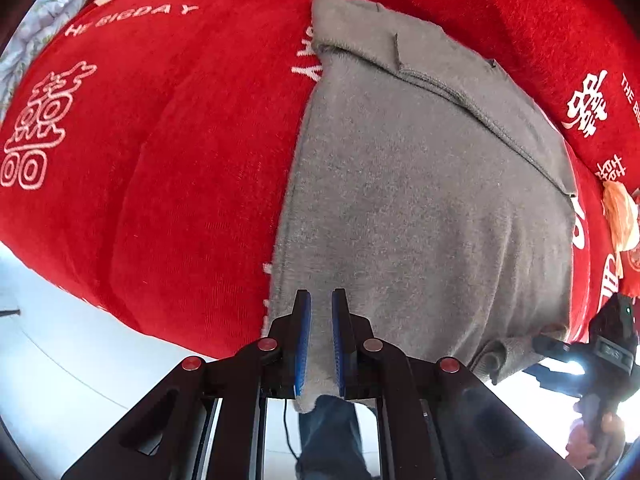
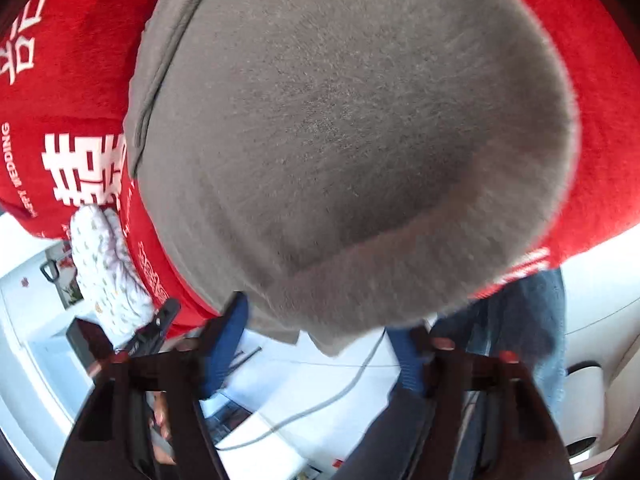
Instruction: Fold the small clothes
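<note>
The red blanket (image 1: pixel 160 152) with white printed characters fills most of both views, draped over a rounded surface. On it lies the grey garment (image 1: pixel 420 200), taking the centre and right of my left-wrist frame, its near hem hanging off the blanket's lower edge; a seamed fold runs across its upper right. In my right-wrist frame the same garment (image 2: pixel 340 128) fills the centre, blurred. My left claw (image 1: pixel 321 344), bottom centre, stands narrow, its blue pads pinching the garment's hanging hem. My right claw (image 2: pixel 320 344), bottom centre of its own frame, stands wide apart, the garment's lower edge between the fingers, untouched. A white patterned cloth (image 2: pixel 106 268) sits at lower left.
</note>
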`<action>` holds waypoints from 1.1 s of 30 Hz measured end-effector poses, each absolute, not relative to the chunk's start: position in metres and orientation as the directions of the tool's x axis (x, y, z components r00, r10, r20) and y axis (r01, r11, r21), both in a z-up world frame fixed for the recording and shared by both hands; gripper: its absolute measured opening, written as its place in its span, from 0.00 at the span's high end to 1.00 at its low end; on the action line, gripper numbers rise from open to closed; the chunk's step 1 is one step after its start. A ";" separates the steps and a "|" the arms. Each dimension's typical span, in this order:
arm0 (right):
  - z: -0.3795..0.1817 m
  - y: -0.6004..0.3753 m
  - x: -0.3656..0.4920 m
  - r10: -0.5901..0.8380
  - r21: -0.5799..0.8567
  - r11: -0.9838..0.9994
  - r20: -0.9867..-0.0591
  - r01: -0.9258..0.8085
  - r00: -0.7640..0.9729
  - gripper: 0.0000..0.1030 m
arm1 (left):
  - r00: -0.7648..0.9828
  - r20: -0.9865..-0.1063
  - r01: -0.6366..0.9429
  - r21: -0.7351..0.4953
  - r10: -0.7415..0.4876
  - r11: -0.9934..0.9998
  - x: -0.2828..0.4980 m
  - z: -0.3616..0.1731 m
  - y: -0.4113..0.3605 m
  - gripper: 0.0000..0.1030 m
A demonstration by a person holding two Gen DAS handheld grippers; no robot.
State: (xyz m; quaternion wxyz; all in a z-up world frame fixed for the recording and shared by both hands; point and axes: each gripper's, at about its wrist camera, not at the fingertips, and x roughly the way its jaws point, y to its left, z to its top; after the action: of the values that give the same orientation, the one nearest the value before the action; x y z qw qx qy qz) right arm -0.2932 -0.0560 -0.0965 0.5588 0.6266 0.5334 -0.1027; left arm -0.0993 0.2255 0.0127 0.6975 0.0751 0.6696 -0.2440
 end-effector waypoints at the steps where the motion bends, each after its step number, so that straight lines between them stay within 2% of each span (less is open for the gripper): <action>1: -0.095 -0.055 -0.291 0.560 0.610 0.183 -0.709 0.771 0.427 0.93 | -0.013 -0.972 0.445 -0.217 -0.236 0.869 -0.099 0.014 0.226 0.88; 5: -0.053 -0.060 -0.273 0.545 0.710 0.259 -0.667 0.655 0.508 0.93 | -0.020 -0.975 0.452 -0.207 -0.222 0.868 -0.097 0.014 0.234 0.88; 6: -0.041 -0.063 -0.268 0.539 0.728 0.272 -0.657 0.630 0.526 0.93 | -0.016 -0.974 0.451 -0.207 -0.224 0.868 -0.096 0.015 0.235 0.81; 7: -0.031 -0.069 -0.262 0.530 0.743 0.280 -0.648 0.609 0.547 0.93 | -0.012 -0.974 0.449 -0.207 -0.226 0.869 -0.095 0.016 0.237 0.64; 8: -0.021 -0.077 -0.257 0.517 0.756 0.284 -0.639 0.590 0.569 0.93 | 0.003 -0.975 0.441 -0.197 -0.220 0.876 -0.094 0.019 0.240 0.11; 9: -0.012 -0.085 -0.251 0.503 0.766 0.287 -0.631 0.575 0.590 0.93 | 0.042 -0.976 0.432 -0.174 -0.212 0.885 -0.094 0.024 0.243 0.02; 14: 0.013 -0.130 -0.229 0.405 0.786 0.287 -0.618 0.548 0.674 0.93 | 0.108 -0.975 0.463 -0.123 -0.193 0.878 -0.086 0.041 0.239 0.02; 19: 0.004 -0.189 -0.221 0.317 0.776 0.210 -0.629 0.594 0.710 0.93 | 0.174 -0.960 0.475 -0.115 -0.220 0.873 -0.065 0.061 0.227 0.02; 23: -0.021 -0.215 -0.205 0.307 0.718 0.200 -0.693 0.667 0.653 0.93 | 0.182 -0.954 0.480 -0.125 -0.237 0.868 -0.045 0.066 0.211 0.02; 28: -0.041 -0.227 -0.201 0.377 0.651 0.212 -0.743 0.729 0.553 0.86 | 0.140 -0.952 0.497 -0.172 -0.274 0.851 -0.033 0.065 0.186 0.02; 29: -0.040 -0.226 -0.201 0.380 0.641 0.237 -0.753 0.730 0.538 0.82 | 0.126 -0.953 0.511 -0.174 -0.274 0.842 -0.031 0.063 0.178 0.02; 30: -0.036 -0.224 -0.200 0.376 0.628 0.275 -0.767 0.728 0.520 0.63 | 0.113 -0.956 0.530 -0.173 -0.272 0.830 -0.030 0.060 0.169 0.02; 31: -0.029 -0.221 -0.199 0.362 0.604 0.339 -0.792 0.722 0.493 0.37 | 0.098 -0.958 0.556 -0.171 -0.268 0.814 -0.029 0.054 0.158 0.02; 32: -0.023 -0.217 -0.198 0.343 0.583 0.394 -0.811 0.710 0.474 0.29 | 0.086 -0.961 0.574 -0.168 -0.263 0.802 -0.027 0.048 0.148 0.02; 33: -0.019 -0.214 -0.199 0.325 0.558 0.448 -0.829 0.699 0.454 0.29 | 0.073 -0.964 0.587 -0.167 -0.257 0.792 -0.026 0.043 0.140 0.02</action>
State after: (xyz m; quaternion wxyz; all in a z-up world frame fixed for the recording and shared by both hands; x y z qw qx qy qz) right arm -0.1986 -0.2145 -0.0189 0.6851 0.5076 0.5044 -0.1362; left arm -0.0257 0.1403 0.0426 0.7202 0.1341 0.6144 -0.2931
